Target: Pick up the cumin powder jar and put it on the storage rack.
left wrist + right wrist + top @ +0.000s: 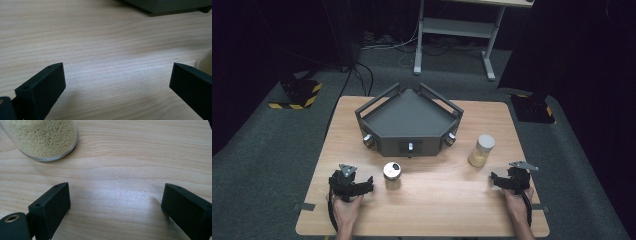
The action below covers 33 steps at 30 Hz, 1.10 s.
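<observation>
High view: my left gripper point(368, 184) sits lower left of frame, jaws spread, nothing between them; small jar w/ metal lid point(392, 175) stands just right of it, lower centre, apart from the tips. My right gripper point(495, 180) is lower right, also spread and empty; the grain jar point(481, 150) stands up-left of it, near but not touching. Dark tray point(409, 120) w/ knobs is mid-frame, centre of the table point(447, 200), bare inside. Left gripper view: jaws wide at bottom corners, only wood between, a pale edge at far right, prob the small jar; tray base upper right. Right gripper view: jaws wide, empty, grain jar point(42, 137) upper left, beyond the tips. Looks like pre-grasp stage, nothing picked yet. Next, I'd guess: each gripper must swing to line up w/ its jar, straddle it, then close.
</observation>
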Motion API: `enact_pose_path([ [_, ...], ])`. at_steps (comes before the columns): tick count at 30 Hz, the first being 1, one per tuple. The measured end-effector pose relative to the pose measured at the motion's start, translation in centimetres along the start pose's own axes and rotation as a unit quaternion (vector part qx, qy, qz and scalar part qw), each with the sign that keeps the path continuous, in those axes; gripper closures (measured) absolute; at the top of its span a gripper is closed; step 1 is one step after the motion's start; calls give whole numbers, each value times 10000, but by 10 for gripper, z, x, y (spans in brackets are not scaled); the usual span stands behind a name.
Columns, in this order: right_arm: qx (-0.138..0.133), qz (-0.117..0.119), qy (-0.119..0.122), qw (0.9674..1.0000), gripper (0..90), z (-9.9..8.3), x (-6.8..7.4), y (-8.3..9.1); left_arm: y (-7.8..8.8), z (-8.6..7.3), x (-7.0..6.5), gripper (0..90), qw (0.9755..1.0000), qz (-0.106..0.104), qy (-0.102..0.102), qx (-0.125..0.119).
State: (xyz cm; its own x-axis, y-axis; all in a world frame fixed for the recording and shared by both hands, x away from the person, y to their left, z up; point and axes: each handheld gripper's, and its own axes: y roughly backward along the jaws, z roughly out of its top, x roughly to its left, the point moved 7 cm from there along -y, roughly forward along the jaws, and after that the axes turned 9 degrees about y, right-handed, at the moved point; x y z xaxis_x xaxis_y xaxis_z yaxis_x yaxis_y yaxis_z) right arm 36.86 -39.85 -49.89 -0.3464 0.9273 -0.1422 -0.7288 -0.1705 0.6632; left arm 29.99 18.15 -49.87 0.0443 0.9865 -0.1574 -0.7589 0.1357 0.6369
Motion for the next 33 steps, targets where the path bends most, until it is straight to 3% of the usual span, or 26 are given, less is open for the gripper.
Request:
enact_pose_path([
  [6, 0, -3, 3, 10000, 81, 0, 0, 0, 11, -3, -5, 5, 9996, -150, -222, -12],
  [18, 1, -8, -2, 10000, 81, 0, 0, 0, 27, -9, -16, 5, 9979, -448, -460, 23],
  [33, 0, -11, 7, 10000, 82, 0, 1, 0, 33, -19, -40, 5, 9933, -897, -715, 121],
])
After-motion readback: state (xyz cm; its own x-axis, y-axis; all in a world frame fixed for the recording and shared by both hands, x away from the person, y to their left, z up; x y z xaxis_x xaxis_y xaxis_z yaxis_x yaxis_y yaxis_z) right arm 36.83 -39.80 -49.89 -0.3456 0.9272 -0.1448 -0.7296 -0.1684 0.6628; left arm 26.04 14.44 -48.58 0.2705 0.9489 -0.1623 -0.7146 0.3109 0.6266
